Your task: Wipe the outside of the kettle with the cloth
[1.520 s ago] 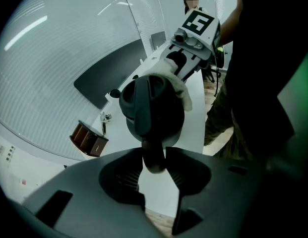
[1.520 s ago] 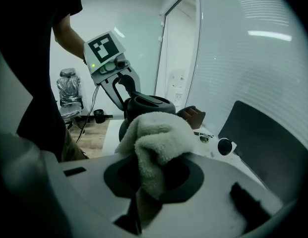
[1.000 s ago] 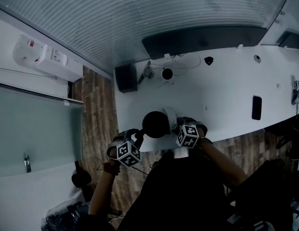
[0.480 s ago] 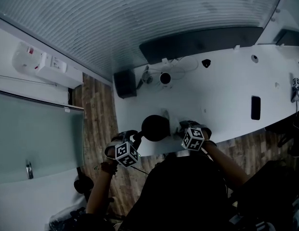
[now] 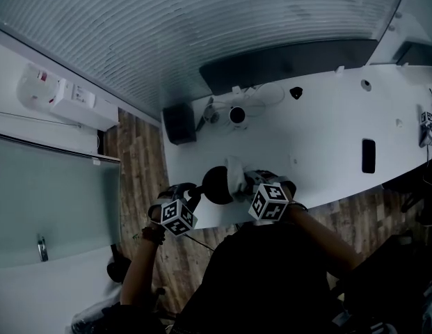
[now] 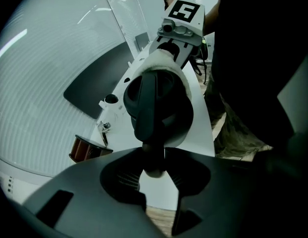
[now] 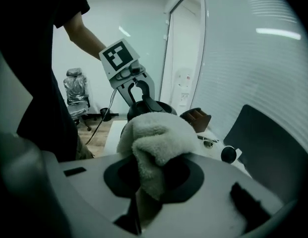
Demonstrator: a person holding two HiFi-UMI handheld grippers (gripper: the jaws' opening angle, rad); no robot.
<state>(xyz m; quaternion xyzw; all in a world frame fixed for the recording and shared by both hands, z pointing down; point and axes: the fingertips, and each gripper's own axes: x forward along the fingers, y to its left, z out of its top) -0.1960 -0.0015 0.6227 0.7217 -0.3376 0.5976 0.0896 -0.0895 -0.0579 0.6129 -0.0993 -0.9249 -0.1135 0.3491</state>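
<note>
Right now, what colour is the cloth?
The cloth is off-white, plain and fluffy; the right gripper view shows it best.

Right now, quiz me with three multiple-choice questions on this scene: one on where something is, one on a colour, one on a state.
1. Where is the kettle?
A. on the wooden floor
B. at the white table's near edge
C. at the table's far end

2. What colour is the cloth?
A. white
B. red
C. black

3. What does the left gripper hold?
A. nothing
B. the cloth
C. the kettle's handle

Answers: B, the head view shows it by the near edge. A, pale towelling sits in the right gripper. C, the handle is clamped between its jaws.
</note>
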